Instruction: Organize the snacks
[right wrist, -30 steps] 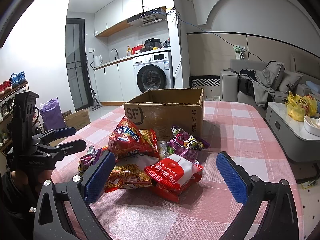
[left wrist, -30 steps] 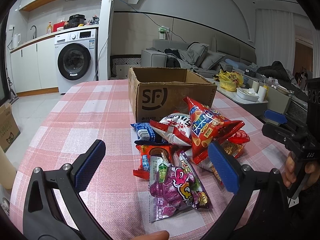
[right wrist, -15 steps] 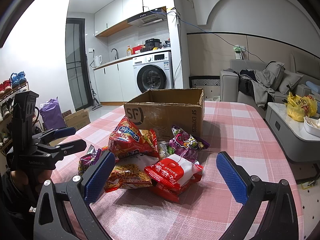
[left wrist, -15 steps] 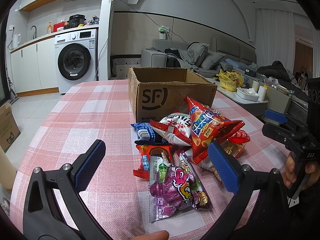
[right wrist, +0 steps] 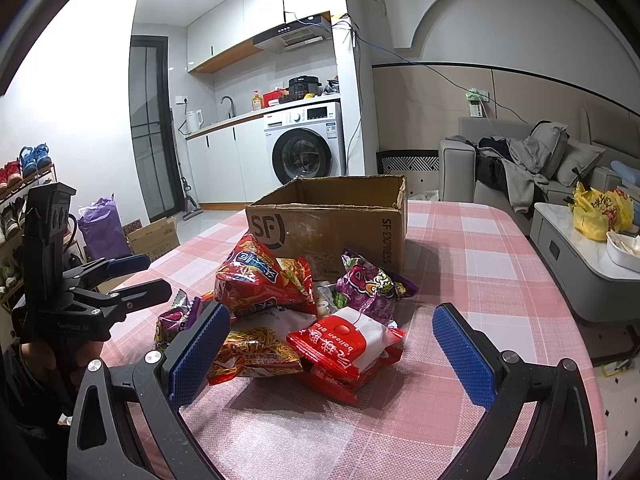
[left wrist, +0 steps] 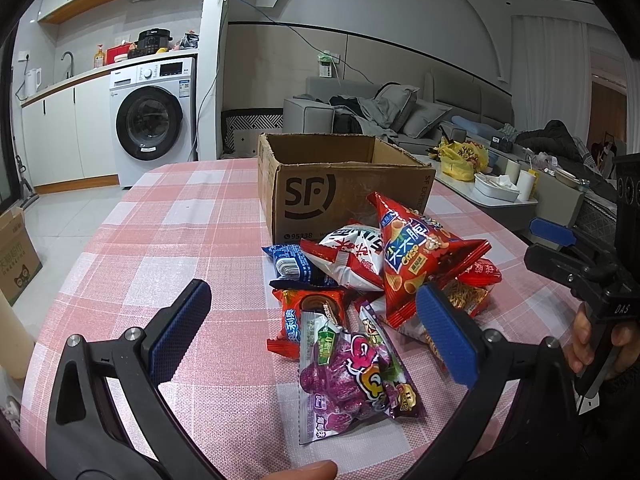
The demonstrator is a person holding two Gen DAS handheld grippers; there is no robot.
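A pile of snack bags lies on the pink checked table in front of an open cardboard SF box. Nearest in the left wrist view is a purple candy bag, with a red cone-snack bag behind it. My left gripper is open and empty, hovering just short of the pile. In the right wrist view a red-and-white bag lies nearest, and the box stands behind the pile. My right gripper is open and empty, close before that bag.
Each gripper shows in the other's view: the right one at the pile's right, the left one at its left. A white coffee table with a yellow bag stands beyond the table's right edge. A washing machine stands at the back.
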